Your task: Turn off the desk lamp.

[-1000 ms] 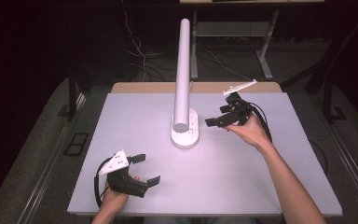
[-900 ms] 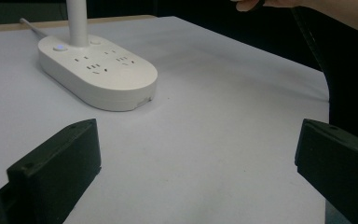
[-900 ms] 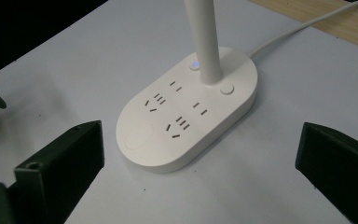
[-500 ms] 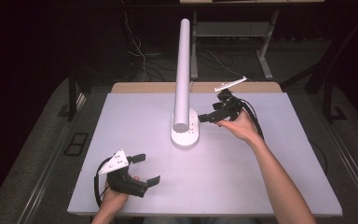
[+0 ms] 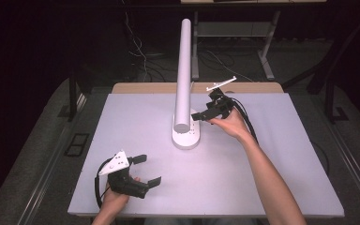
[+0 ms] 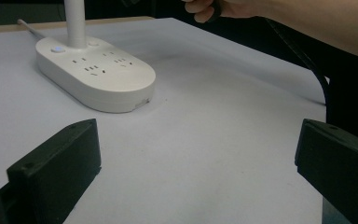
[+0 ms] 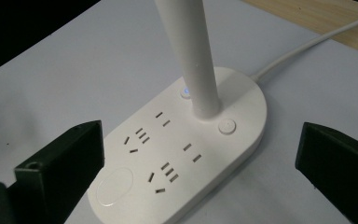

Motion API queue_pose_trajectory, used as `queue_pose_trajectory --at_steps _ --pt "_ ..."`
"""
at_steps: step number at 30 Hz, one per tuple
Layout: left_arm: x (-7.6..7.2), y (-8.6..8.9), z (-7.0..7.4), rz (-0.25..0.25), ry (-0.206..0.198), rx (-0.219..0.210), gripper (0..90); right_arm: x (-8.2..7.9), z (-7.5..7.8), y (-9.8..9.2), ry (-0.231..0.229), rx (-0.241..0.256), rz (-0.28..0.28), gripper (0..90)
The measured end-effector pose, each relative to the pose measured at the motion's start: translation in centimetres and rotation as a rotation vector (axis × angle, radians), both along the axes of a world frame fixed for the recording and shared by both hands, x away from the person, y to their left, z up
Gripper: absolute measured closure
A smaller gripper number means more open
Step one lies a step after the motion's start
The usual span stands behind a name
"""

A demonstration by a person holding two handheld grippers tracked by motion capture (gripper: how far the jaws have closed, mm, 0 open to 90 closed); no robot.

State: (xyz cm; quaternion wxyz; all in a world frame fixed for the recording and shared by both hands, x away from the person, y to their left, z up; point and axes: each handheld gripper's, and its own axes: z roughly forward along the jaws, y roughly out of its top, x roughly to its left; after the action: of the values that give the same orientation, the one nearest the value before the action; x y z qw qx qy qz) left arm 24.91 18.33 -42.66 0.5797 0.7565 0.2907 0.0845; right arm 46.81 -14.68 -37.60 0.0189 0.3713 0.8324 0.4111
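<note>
At the middle of the table, your right gripper (image 5: 201, 114), jaws spread, has closed in over the lamp base (image 5: 186, 135) since a second ago, while your left gripper (image 5: 145, 168) rests spread near the front edge.

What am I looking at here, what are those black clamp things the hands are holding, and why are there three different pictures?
A person sits at a table and holds a hand tool in each hand: a two-jaw gripper, a kind of clamp. The high view looks down from above the person's side. The other two pictures come from small cameras riding on the grippers, so the black blocks at their lower corners are that gripper's own jaws.

On the table stands a white desk lamp whose oval base doubles as a power strip with sockets and buttons; a white cord leaves it.

The left gripper sits near the table's front edge, open. The right gripper is beside the base, jaws wide apart. Neither holds anything.
</note>
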Motion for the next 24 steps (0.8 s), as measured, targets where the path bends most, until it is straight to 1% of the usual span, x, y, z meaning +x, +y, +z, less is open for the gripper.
queue_pose_trajectory --at_steps 2,3,4,5,6,7,8,11,12,13,15,17,18,19,21,23,24 --pt "0.0 -0.1 0.0 -0.005 -0.001 0.001 0.0 0.3 -0.1 0.2 0.007 -0.004 -0.003 1.1" --pt "0.0 -0.1 0.0 -0.007 -0.002 0.002 0.0 0.4 -0.1 0.2 0.009 -0.010 -0.004 5.3" --pt "0.0 -0.1 0.0 -0.007 -0.002 0.002 0.0 0.6 -0.1 0.1 0.001 -0.006 0.004 12.8" --pt "0.0 -0.1 0.0 -0.009 -0.003 0.002 0.0 0.6 -0.1 0.1 -0.001 -0.001 0.002 15.8" --pt "0.0 -0.1 0.0 -0.008 -0.004 0.002 0.0 0.8 -0.1 0.1 0.001 -0.011 -0.010 16.3" --pt "0.0 -0.1 0.0 -0.008 -0.004 0.001 0.0 1.0 0.0 0.1 0.009 -0.031 -0.010 21.1" --pt "0.0 -0.1 0.0 -0.008 -0.004 0.002 0.0 1.1 0.0 0.2 0.007 -0.041 -0.006 26.3" --pt "0.0 -0.1 0.0 -0.008 -0.007 0.002 0.0 1.3 -0.2 0.2 0.002 -0.047 -0.008 35.9" --pt "0.0 -0.1 0.0 -0.008 -0.007 0.002 0.0 1.3 -0.2 0.2 0.002 -0.047 -0.008 35.9" --pt "0.0 -0.1 0.0 -0.008 -0.007 0.002 0.0 1.4 -0.4 0.3 -0.005 -0.048 -0.012 41.6" --pt "0.0 -0.1 0.0 -0.009 -0.006 0.001 0.0 1.6 -0.6 0.3 -0.017 -0.043 -0.017 50.4" --pt "0.0 -0.1 0.0 -0.011 -0.005 0.003 0.0 1.7 -0.8 0.3 -0.015 -0.021 -0.024 59.9" --pt "0.0 -0.1 0.0 -0.011 -0.005 0.003 0.0 1.7 -0.8 0.3 -0.015 -0.021 -0.024 59.9" --pt "-0.1 -0.1 0.0 -0.011 -0.006 0.002 0.0 2.0 -1.1 0.2 -0.009 0.004 -0.024 71.8" --pt "-0.1 -0.1 0.0 -0.011 -0.006 0.002 0.0 2.2 -1.3 0.3 0.001 0.012 -0.033 81.0" --pt "-0.1 -0.1 0.0 -0.011 -0.008 0.002 0.0 2.3 -1.6 0.3 0.004 0.019 -0.047 88.2" --pt "-0.1 -0.1 0.0 -0.011 -0.008 0.001 0.0 2.4 -1.7 0.3 0.008 0.025 -0.050 89.9"
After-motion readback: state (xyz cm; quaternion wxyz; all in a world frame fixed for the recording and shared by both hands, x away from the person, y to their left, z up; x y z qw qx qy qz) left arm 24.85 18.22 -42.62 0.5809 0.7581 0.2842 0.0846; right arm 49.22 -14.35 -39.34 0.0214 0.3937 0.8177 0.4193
